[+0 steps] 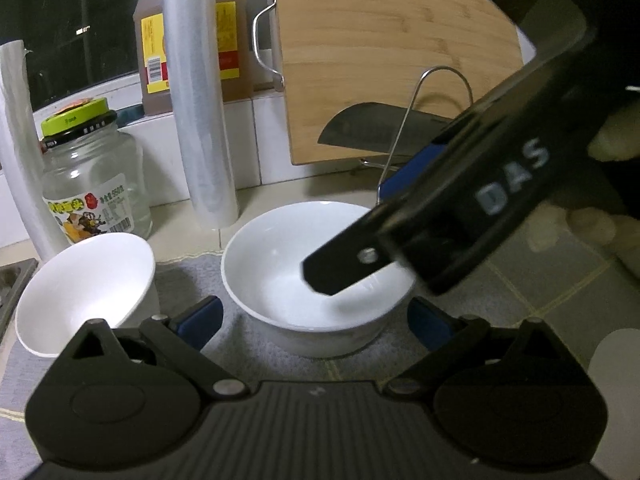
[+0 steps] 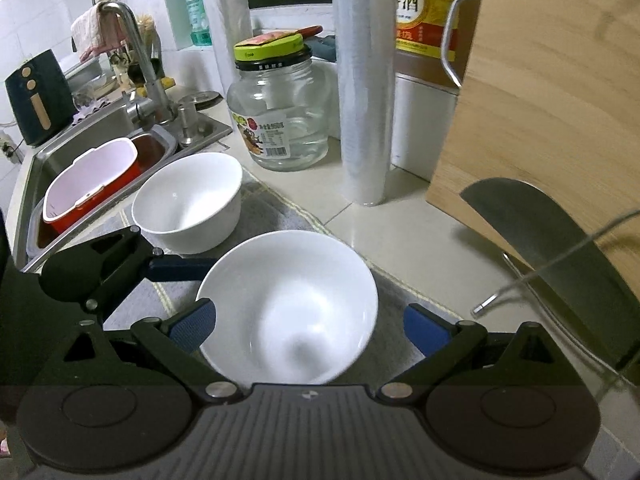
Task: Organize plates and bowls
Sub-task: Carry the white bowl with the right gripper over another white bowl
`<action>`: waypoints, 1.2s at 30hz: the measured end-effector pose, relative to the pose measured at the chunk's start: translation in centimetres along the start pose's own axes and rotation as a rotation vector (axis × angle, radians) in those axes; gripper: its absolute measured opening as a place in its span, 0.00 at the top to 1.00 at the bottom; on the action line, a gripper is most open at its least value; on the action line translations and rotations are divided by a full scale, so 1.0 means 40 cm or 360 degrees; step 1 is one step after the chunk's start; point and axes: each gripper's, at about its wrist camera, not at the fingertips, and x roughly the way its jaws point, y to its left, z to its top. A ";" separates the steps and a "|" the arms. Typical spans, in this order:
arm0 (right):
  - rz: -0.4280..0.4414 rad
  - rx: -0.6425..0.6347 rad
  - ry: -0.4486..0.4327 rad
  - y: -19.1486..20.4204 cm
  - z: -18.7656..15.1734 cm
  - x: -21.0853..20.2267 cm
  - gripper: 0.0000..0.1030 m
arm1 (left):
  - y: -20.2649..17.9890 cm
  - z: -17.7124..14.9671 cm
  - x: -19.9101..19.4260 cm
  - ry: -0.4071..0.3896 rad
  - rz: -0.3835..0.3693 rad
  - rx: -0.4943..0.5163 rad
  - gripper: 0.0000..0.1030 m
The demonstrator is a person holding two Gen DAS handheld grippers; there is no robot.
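Two white bowls sit on a grey mat (image 1: 192,284). In the left wrist view the nearer bowl (image 1: 316,276) stands upright just ahead of my open left gripper (image 1: 316,322). The second bowl (image 1: 86,292) is at the left. The right gripper (image 1: 380,224) reaches over the nearer bowl from the right, one finger over its inside and one beyond its far rim. In the right wrist view that bowl (image 2: 288,304) lies between the wide-open fingers of my right gripper (image 2: 310,326). The other bowl (image 2: 188,200) is behind it to the left. The left gripper's finger (image 2: 176,268) shows at the left.
A glass jar with a green lid (image 2: 280,108), rolls of plastic wrap (image 2: 364,80), a brown bottle (image 2: 428,12) and a wooden cutting board (image 2: 552,92) stand behind. A cleaver (image 2: 552,248) rests in a wire rack at right. A sink (image 2: 48,156) with a red and white container (image 2: 90,180) is at left.
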 end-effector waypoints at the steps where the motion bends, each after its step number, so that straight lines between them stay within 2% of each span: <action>1: 0.0003 -0.0005 0.0006 0.000 0.003 0.007 0.02 | 0.001 0.001 0.001 -0.0004 -0.0002 -0.0002 0.06; 10: 0.0071 -0.0005 0.0040 -0.002 0.021 0.044 0.10 | 0.008 0.003 0.007 -0.0011 -0.0030 -0.0009 0.09; 36: 0.0089 0.0077 0.0043 0.002 0.020 0.025 0.10 | 0.000 0.013 -0.008 -0.0001 -0.0077 0.0049 0.10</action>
